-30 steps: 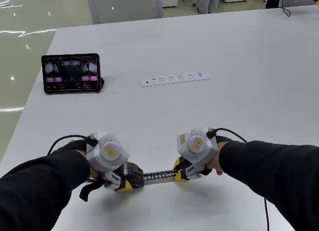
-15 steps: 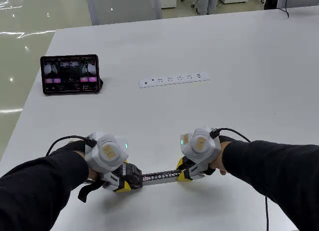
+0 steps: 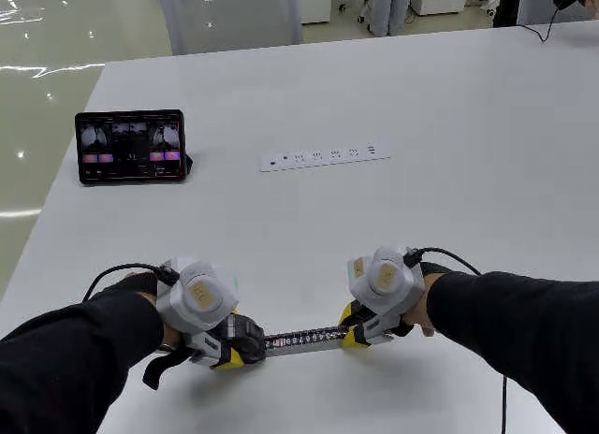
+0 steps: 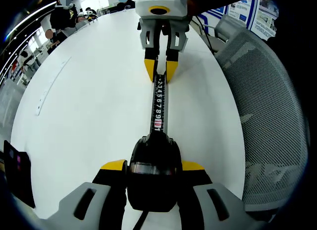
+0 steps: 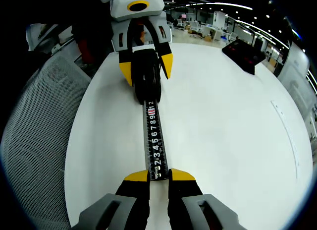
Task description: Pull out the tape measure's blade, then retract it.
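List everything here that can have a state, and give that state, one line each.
left gripper: shut on the tape measure case
right gripper: shut on the tip of the blade
tape measure case: clamped between the left jaws
blade: partly pulled out, straight between the grippers
tablet: propped up, screen on
power strip: lying flat, nothing plugged in

The right tongs now stand farther from the left tongs than one second ago. The gap between them has widened at each half-second step. The blade drawn out between the two tongs is correspondingly longer. In the right gripper view the exposed scale reads up to 12 at the mouth of the tape measure case, which sits clamped in the left tongs. The blade tip has travelled with the right tongs, away from the left tongs.
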